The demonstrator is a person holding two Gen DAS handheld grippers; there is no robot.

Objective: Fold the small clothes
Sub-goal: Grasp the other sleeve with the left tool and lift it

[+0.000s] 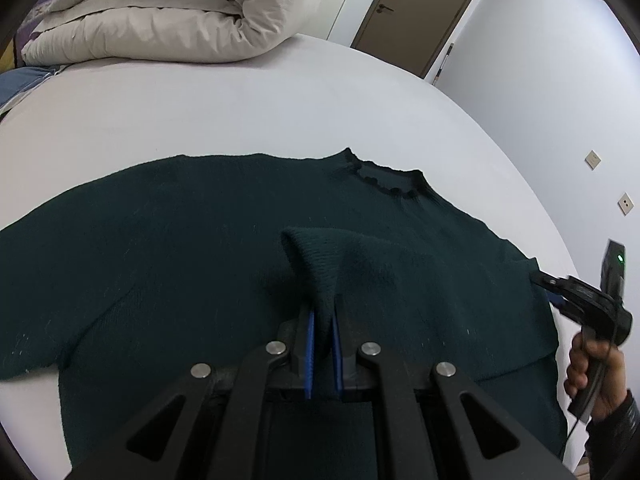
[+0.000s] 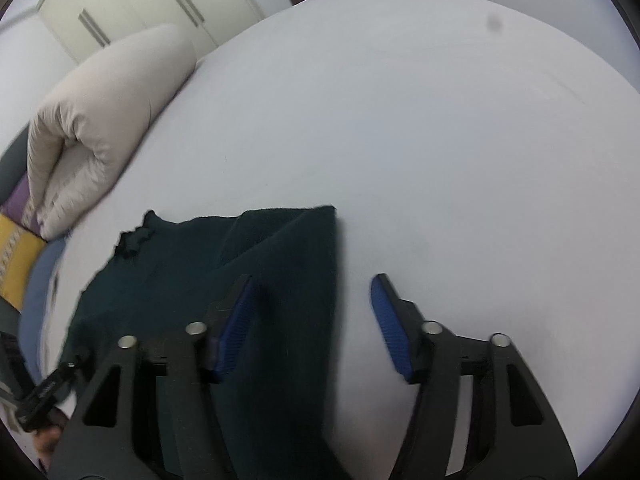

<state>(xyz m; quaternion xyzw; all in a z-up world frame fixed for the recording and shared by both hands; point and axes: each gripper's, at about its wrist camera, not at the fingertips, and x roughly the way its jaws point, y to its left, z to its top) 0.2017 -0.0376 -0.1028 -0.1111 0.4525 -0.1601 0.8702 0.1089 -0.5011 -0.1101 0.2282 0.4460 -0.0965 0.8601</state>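
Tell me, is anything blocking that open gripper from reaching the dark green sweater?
Nothing visible does. The right gripper hangs open right over the sweater, at its folded edge, with only bare bed sheet beside it. The rolled duvet lies well off to the side. The left gripper is already shut on a sweater fold.

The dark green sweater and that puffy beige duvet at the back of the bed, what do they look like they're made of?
The sweater looks like a matte knit, wool or acrylic: ribbed rows show on the cuff pinched in the left gripper.
The duvet looks like smooth woven cotton or polyester over a soft filling: puffy rolls, fine creases.
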